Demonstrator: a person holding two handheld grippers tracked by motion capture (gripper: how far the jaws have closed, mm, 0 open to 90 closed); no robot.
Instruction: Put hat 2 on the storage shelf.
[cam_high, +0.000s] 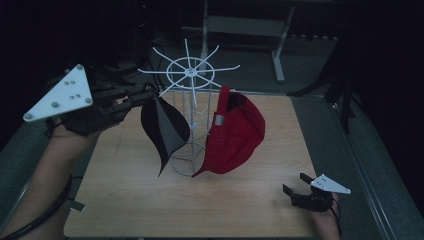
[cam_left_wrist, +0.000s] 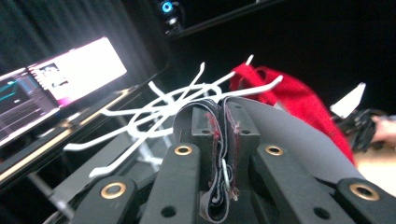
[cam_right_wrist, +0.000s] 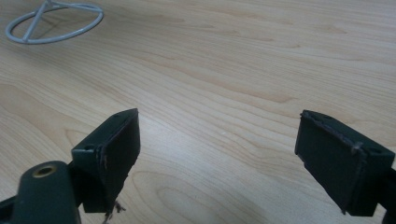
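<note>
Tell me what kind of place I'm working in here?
Likely a lab or recording workspace: a wooden table with a white wire rack for caps, lit monitors on a side desk, dark surroundings. The left gripper holds a black cap.

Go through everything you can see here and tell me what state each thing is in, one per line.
Black cap: hanging in the air, its back strap pinched in the left tongs.
Left tongs: shut on the strap, raised beside the rack top.
Red cap: hung on the white wire rack.
White wire rack: upright on the table.
Right tongs: open, empty, low over the table.
</note>
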